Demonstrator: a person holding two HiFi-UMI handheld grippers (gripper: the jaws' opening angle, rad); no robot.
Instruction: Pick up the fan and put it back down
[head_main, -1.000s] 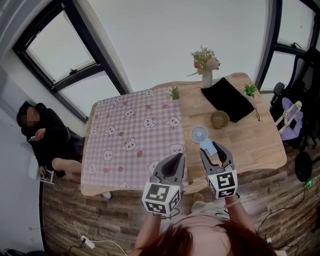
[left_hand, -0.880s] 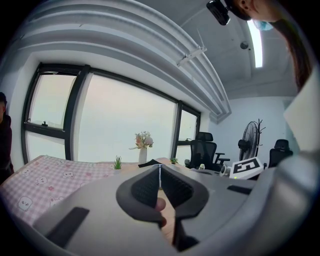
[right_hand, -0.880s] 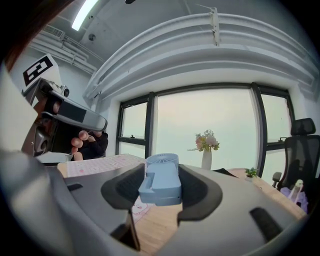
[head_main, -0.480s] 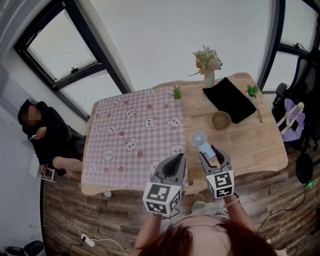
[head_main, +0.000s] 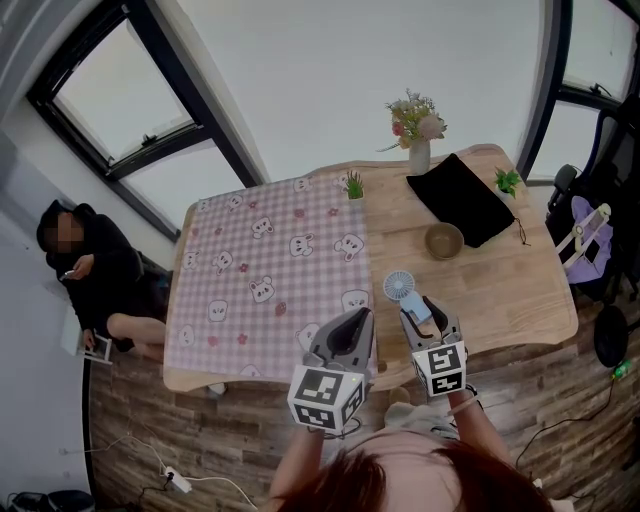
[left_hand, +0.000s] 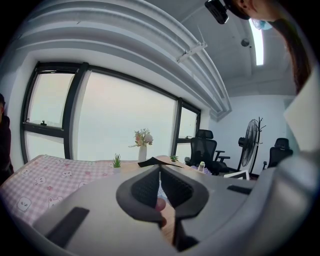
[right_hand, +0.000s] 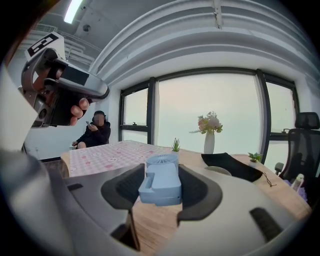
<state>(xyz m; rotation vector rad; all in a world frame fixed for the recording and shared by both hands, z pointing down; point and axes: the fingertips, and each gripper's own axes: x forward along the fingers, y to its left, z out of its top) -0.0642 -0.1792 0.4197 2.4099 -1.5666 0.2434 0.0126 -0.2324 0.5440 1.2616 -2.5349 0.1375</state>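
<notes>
The right gripper (head_main: 428, 318) squeezes the blue fan (head_main: 398, 286) between its jaws, low over the near edge of the wooden table (head_main: 520, 290). Putting it down is left. The left gripper (head_main: 352, 322) is closed and holds nothing.

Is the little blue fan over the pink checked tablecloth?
No, the fan is over bare wood of the table, right of the tablecloth, held by the right gripper.
</notes>
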